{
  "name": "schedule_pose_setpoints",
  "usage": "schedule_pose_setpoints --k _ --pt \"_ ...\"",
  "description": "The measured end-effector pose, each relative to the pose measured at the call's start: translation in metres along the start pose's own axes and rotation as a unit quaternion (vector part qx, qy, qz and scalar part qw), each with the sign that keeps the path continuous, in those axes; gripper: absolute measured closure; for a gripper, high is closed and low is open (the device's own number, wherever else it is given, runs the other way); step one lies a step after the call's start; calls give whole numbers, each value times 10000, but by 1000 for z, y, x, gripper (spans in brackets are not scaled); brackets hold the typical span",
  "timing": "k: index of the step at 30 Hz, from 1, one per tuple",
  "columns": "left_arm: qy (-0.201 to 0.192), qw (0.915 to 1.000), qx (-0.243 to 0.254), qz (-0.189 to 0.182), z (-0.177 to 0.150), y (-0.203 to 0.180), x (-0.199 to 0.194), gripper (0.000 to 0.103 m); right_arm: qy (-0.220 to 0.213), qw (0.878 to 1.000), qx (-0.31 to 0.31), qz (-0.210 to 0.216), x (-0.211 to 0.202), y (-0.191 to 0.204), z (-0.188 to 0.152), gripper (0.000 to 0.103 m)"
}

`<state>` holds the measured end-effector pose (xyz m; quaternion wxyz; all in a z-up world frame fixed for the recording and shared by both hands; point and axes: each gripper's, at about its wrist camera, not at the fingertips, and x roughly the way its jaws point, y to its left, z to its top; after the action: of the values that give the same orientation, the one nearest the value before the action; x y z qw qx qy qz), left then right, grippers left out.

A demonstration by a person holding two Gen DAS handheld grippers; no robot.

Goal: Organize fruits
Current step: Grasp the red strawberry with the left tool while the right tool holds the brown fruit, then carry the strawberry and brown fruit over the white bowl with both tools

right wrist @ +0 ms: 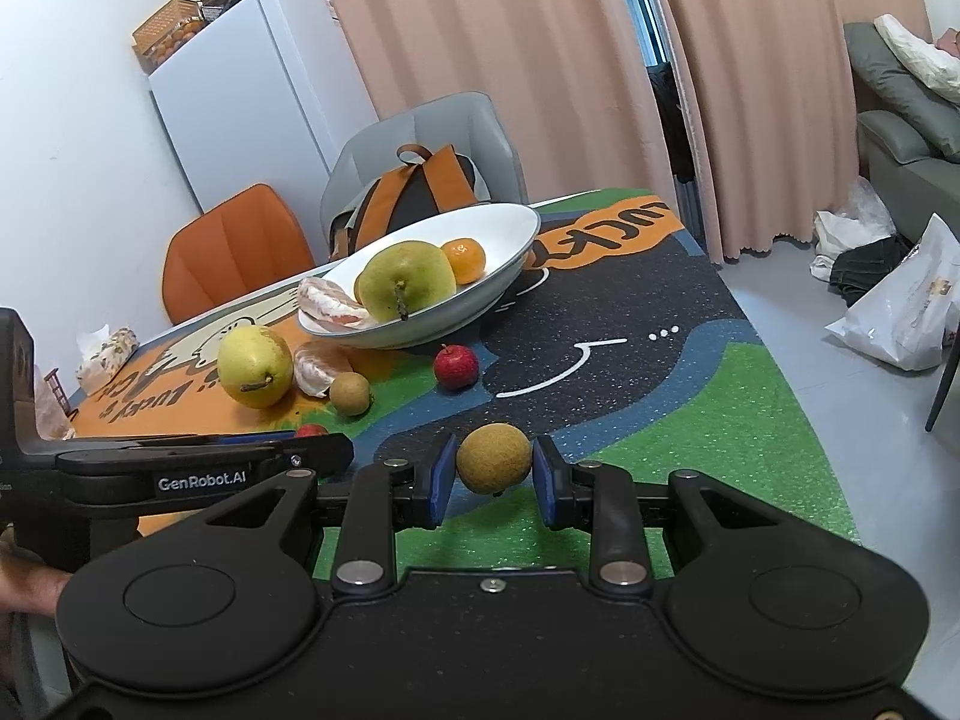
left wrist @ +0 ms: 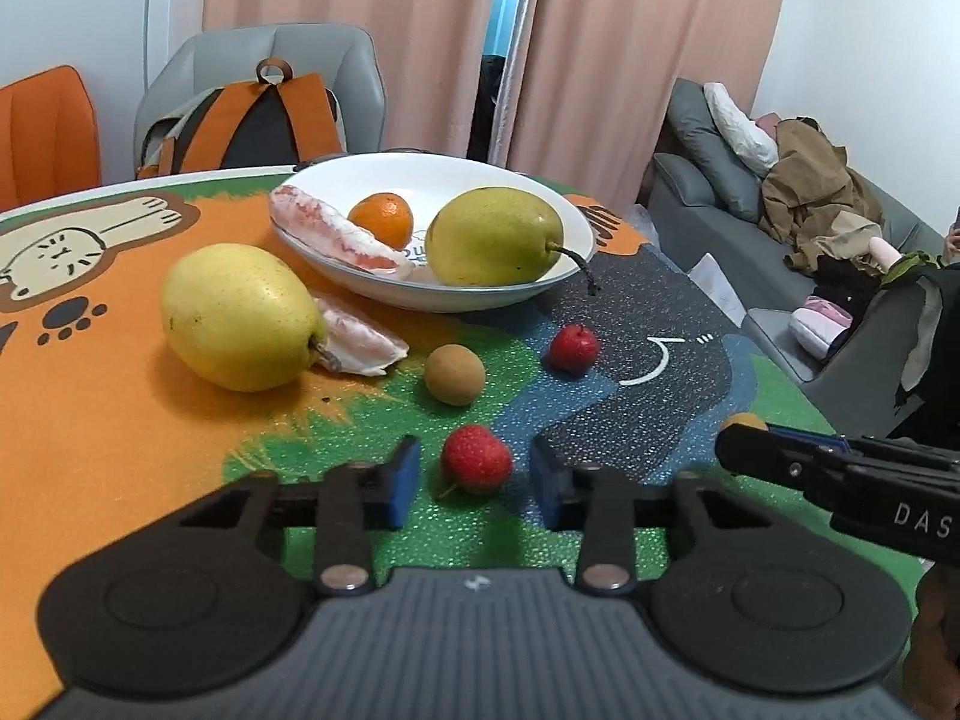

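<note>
Three fruits already in bowl (left wrist: pixel 576 222), five loose on mat (left wrist: pixel 150 420): left gripper (left wrist: pixel 474 474) straddling red berry (left wrist: pixel 476 459), pads not yet touching, right gripper (right wrist: pixel 493 468) clamped on brown longan (right wrist: pixel 493 458).

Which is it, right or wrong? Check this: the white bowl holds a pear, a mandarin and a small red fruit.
Wrong in one respect. The white bowl holds a pear, a mandarin and a pomelo segment, not a small red fruit. The two red fruits lie outside it on the mat. The left wrist view shows this.
</note>
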<state>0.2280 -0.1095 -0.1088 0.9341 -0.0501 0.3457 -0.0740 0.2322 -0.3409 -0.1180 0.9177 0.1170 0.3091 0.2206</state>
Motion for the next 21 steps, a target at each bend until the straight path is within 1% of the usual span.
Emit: schedule_pose_setpoints --k 1,2,8,21 --pt "3 10000 4 5 0 0 0 78 2 10000 3 7 0 0 0 74" --pt "8 10000 -6 1 0 0 -1 79 6 10000 3 16 1 0 0 74" --pt "-117 9999 -3 -29 1 1 -9 79 43 10000 -59 30 2 6 1 74" --pt "-381 9989 -251 -70 5 20 -32 79 44 9996 -270 118 8 31 7 74"
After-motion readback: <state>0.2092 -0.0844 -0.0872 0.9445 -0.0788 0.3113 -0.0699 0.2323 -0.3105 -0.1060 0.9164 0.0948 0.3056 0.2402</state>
